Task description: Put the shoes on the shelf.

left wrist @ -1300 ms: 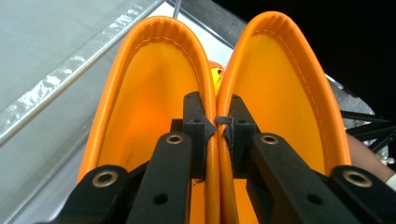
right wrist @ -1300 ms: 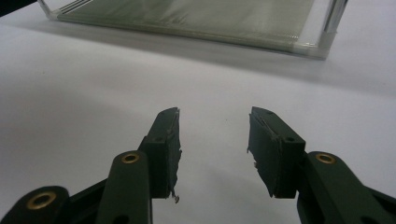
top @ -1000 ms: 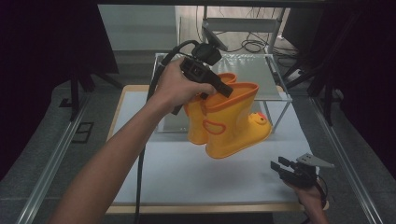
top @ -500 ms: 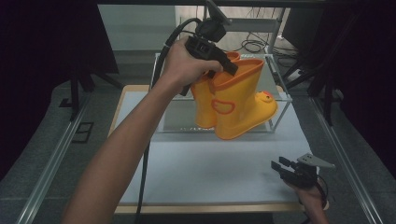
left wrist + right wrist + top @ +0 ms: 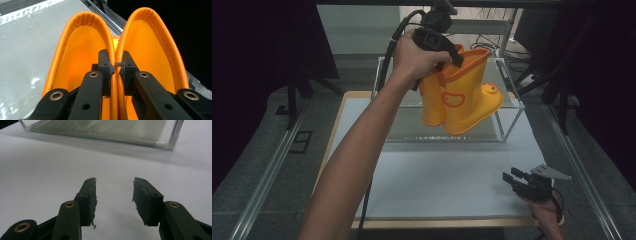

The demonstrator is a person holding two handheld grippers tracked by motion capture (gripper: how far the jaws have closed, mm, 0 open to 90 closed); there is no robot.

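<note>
Pinching the two adjoining inner rims, the left gripper (image 5: 115, 72) carries both yellow boots (image 5: 459, 95) together above the far glass box (image 5: 512, 117), while the right gripper (image 5: 113, 200) is rested wide, empty, on the near desk (image 5: 437, 185).

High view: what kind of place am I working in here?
Most likely a lab recording bench, not a home: a white-topped table framed by metal rails, dark curtains around it, loose cables behind, and a clear glass box as a prop.

No legible text or labels
</note>
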